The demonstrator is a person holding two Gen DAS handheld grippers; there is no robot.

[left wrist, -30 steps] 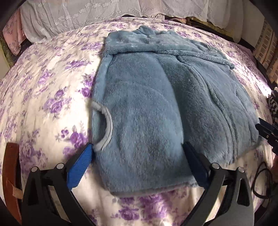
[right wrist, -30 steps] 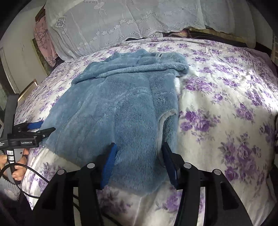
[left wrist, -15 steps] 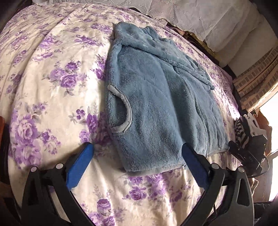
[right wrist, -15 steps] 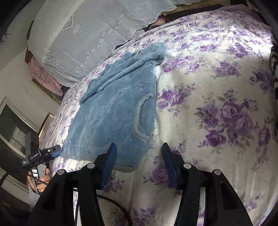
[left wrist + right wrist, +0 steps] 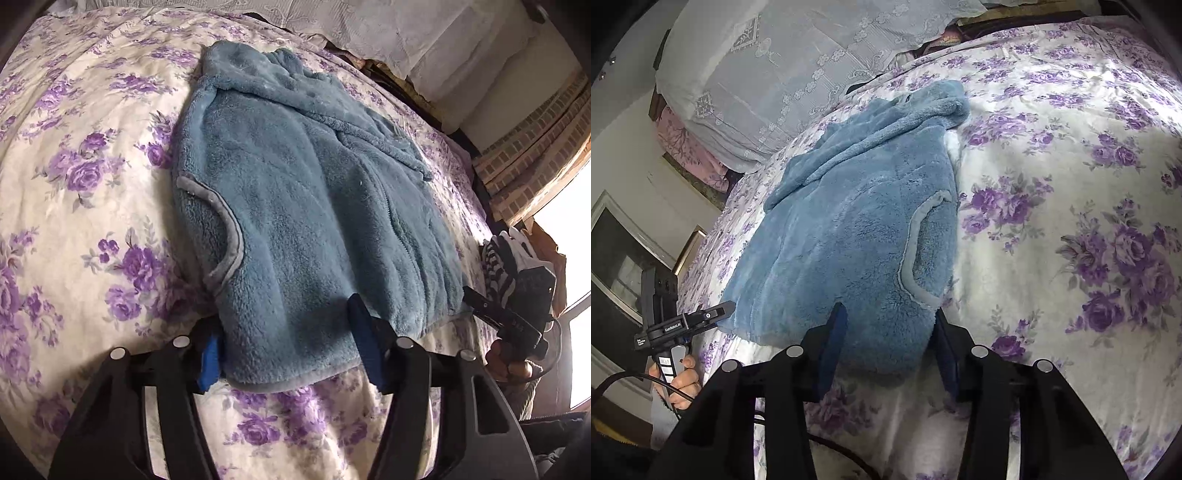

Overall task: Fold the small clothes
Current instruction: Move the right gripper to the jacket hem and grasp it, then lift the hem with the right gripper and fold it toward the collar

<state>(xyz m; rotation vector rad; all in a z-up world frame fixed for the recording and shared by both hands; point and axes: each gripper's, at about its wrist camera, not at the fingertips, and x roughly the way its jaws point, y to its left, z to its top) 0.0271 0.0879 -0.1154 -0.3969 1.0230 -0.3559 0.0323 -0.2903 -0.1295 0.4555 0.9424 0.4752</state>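
Left wrist view: the blue fleece vest (image 5: 314, 206) lies flat on the bed (image 5: 85, 155), which has a purple flower print, with its hood end pointing toward the lace pillows (image 5: 406, 33). The left claw (image 5: 286, 349) is spread wide with the bottom hem corner sitting between its blue pads, not clamped on it. Over in the right wrist view, the right claw (image 5: 888, 349) is also released, its fingers straddling the other hem corner, right below the grey-trimmed armhole (image 5: 912, 254). So both claws are at the near edge of the vest, one per corner.
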